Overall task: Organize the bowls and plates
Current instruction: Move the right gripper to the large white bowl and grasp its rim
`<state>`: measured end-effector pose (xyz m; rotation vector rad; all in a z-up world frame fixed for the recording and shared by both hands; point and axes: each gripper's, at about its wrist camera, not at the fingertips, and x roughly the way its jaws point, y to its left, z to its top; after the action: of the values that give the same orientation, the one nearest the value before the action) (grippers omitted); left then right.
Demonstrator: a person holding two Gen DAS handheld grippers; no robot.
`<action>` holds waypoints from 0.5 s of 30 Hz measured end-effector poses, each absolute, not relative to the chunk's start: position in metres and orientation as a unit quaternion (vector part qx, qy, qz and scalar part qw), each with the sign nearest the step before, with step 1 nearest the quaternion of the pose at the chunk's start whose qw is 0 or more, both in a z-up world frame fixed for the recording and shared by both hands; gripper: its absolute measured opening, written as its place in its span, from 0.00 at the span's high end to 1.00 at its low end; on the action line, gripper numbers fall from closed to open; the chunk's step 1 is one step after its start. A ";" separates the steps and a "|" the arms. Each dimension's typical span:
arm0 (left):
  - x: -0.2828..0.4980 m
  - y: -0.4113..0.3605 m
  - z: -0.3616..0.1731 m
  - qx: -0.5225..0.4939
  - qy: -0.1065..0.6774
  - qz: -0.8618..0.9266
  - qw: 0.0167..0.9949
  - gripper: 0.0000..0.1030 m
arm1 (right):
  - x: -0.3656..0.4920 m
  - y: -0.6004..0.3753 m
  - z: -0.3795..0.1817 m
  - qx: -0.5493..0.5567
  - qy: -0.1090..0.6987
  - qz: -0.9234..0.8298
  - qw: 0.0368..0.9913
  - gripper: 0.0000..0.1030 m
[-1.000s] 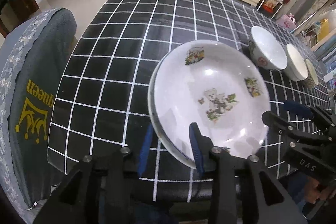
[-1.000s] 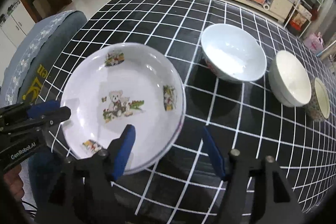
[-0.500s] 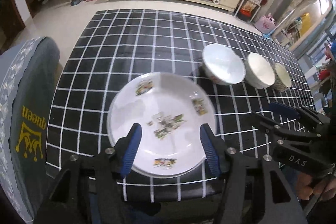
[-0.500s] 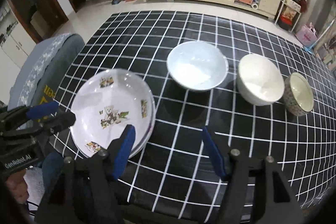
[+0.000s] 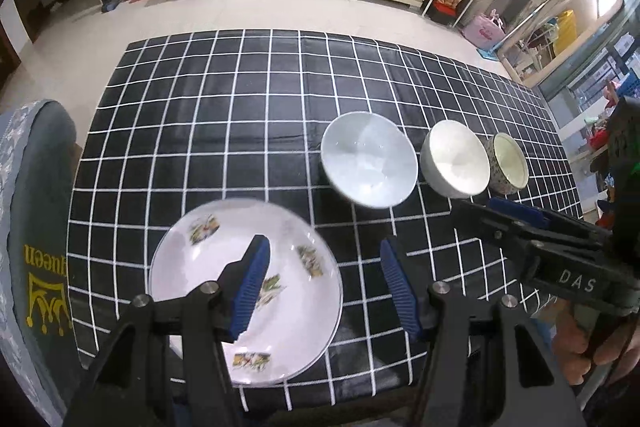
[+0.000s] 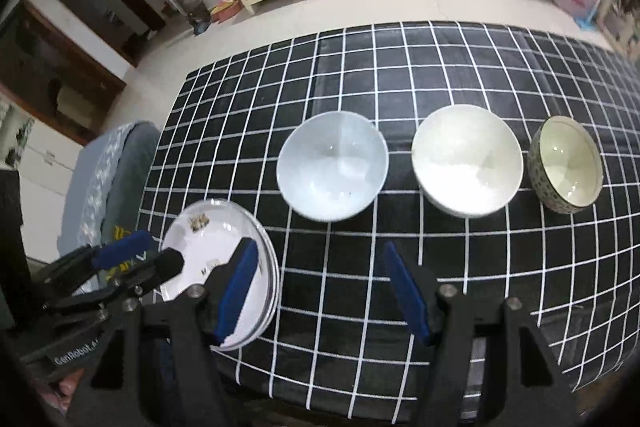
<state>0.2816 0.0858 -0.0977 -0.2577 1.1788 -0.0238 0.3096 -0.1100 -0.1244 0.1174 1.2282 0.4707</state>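
From the left wrist, the left gripper stands open with nothing between its blue pads; it grips nothing. The decorated plate lies flat on the checked tablecloth, near the table edge at about 7 o'clock, partly behind the left pad. Three bowls stand in a row toward 2 o'clock: the pale blue bowl, the white bowl and the small patterned bowl, each just beside the next. The right gripper comes in at 3 o'clock, held by a hand.

From the right wrist, the right gripper is also open and empty, above bare tablecloth. The plate sits at 8 o'clock; a second rim seems to show under it, so it may be a stack. The pale blue bowl, the white bowl and the patterned bowl run from 12 to 2 o'clock. The left gripper is at 9 o'clock.

I judge that the plate is placed and the bowls are not yet stacked. The next move probably calls for one gripper to come down over a bowl's rim, close on its wall and nest it inside a larger bowl, gently.
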 end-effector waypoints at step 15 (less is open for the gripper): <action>0.367 0.081 -0.156 -0.152 0.600 -0.035 0.785 0.52 | 0.377 -0.100 -0.168 0.061 0.621 0.207 0.754 0.51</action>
<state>0.3666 0.0812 -0.1556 -0.3286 1.2943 -0.0746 0.3768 -0.0997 -0.1684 0.1323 1.3543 0.4527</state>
